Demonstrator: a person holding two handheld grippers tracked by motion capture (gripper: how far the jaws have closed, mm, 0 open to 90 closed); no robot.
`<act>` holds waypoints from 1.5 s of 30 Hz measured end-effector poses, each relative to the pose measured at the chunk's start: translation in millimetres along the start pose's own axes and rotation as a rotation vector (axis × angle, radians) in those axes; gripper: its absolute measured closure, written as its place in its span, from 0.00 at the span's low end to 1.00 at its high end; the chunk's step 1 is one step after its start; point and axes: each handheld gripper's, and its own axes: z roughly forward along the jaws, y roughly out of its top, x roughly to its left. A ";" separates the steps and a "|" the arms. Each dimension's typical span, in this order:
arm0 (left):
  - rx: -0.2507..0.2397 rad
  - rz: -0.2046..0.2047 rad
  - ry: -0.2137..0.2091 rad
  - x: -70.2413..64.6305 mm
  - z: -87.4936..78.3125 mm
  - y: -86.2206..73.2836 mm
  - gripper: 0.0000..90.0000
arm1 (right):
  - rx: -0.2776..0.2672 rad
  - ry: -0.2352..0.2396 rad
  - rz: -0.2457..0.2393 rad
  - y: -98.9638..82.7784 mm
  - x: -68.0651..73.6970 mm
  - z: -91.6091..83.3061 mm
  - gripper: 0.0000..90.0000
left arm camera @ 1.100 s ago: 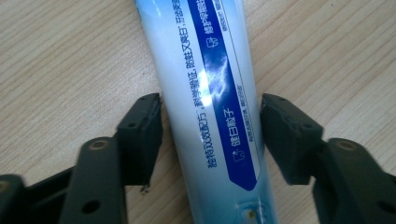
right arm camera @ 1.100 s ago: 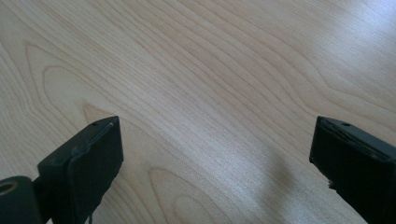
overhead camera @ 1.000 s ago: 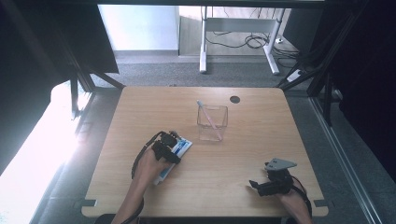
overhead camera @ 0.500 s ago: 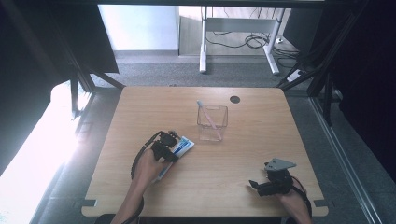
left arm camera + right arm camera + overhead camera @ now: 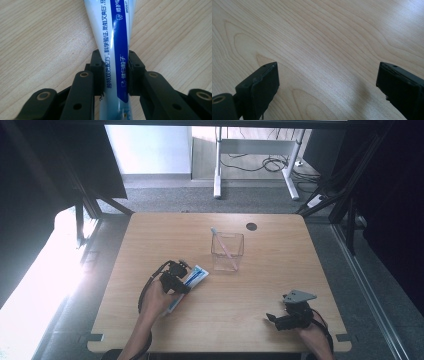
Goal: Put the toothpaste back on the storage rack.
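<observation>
Toothpaste tube (image 5: 115,50): blue stripe, Chinese lettering.

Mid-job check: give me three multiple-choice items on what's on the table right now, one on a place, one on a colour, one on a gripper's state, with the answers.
1. Where does the clear cup stand?
A. near the table's middle
B. at the front right corner
C. on the floor

2. What colour is the stripe on the toothpaste tube?
A. red
B. blue
C. green

3. How is the right hand-held gripper?
A. shut on the tube
B. shut on the cup
C. open, nothing between the jaws

Answers:
1. A, the high view shows it mid-table with a pink toothbrush inside.
2. B, the left gripper view shows a blue band on the white tube.
3. C, its jaws stand wide apart over the bare table, while the left hand-held gripper clamps the tube.
</observation>
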 end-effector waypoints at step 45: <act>-0.210 0.129 -0.030 -19.3 -66.6 21.2 0.80 | -0.014 0.022 0.021 0.1 0.5 1.3 0.00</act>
